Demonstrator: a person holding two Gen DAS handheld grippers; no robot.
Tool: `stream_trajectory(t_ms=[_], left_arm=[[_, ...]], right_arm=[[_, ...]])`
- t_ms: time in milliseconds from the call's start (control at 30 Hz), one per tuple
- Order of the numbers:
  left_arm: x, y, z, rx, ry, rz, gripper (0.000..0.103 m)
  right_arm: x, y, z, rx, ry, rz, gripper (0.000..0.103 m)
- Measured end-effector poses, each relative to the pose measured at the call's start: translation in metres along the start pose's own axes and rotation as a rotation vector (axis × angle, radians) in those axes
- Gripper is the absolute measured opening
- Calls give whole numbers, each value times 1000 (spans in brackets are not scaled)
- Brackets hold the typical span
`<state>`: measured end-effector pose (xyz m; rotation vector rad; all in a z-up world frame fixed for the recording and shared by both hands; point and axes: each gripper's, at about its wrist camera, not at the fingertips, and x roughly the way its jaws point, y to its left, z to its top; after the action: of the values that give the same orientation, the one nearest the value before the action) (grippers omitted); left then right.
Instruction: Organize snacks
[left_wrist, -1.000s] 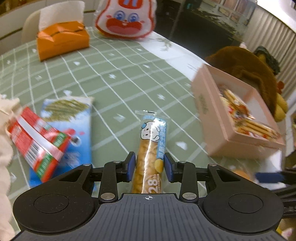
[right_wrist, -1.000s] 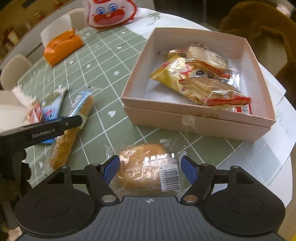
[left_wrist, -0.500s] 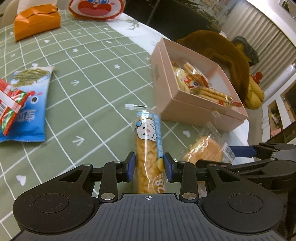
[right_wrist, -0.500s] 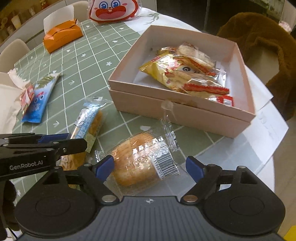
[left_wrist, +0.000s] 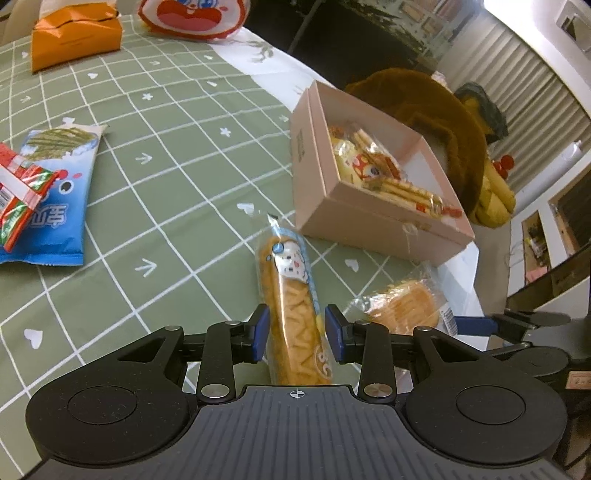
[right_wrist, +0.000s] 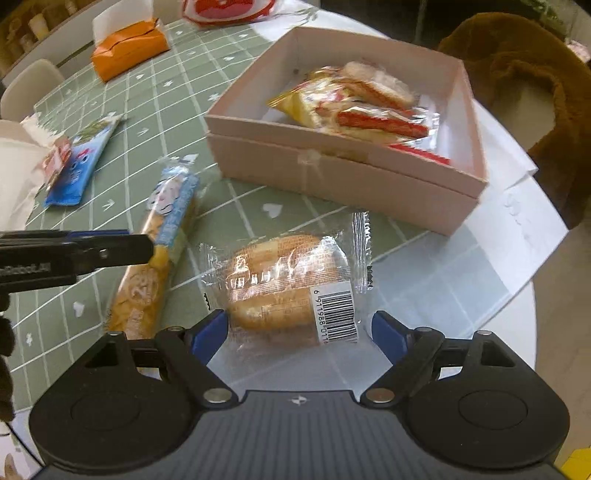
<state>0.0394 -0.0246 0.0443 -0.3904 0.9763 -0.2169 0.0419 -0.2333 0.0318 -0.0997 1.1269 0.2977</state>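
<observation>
Pink cardboard box sits at twelve o'clock as my left gripper clamps the long blue-and-orange biscuit stick packet. My right gripper, jaws just opened wide, straddles the clear-wrapped round bread on the table, unpressed. Next, I judge, close on it and carry both into the box.

Wrapped bun and biscuit stick beside pink box.

Rabbit-face bag: top cut by upper edge in both views. Blue snack packet and red wrapper: cut by left edge. Long biscuit pack: near end hidden behind gripper body. Printing on boxed snacks: blurred, unreadable. Bun wrapper: lettering lost in glare, barcode legible.
</observation>
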Motion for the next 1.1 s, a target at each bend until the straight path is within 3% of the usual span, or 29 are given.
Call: stream_trajectory(t_ms=[100,200,300,400,467,567,667,800,1100], left_arm=[[-11,10,8,-46,-61,-8,37],[-27,31,23,-96,-146,35,37],[-47,64,41,-179,-251,142,37],[-61,104,58,-259,-315,302,37],[-66,131,65,-305,-316,391,37],[-66,163,67,-377,-285,451,37],[-57,182,63,-441,-259,456,37],[-42,183,69,-428,-263,440,42],[-8,140,84,-214,-197,335,43]], right_arm=[[1,-4,0,34,-18,-44,85],[3,-12,3,76,-16,-27,85],[1,-14,4,94,-22,-21,85],[0,-14,6,104,-31,-13,85],[0,-14,6,114,-33,-9,85],[1,-14,8,122,-38,-8,85],[5,-13,10,129,-26,-9,85],[6,-6,16,101,-20,-17,85],[10,10,26,60,-14,-10,85]])
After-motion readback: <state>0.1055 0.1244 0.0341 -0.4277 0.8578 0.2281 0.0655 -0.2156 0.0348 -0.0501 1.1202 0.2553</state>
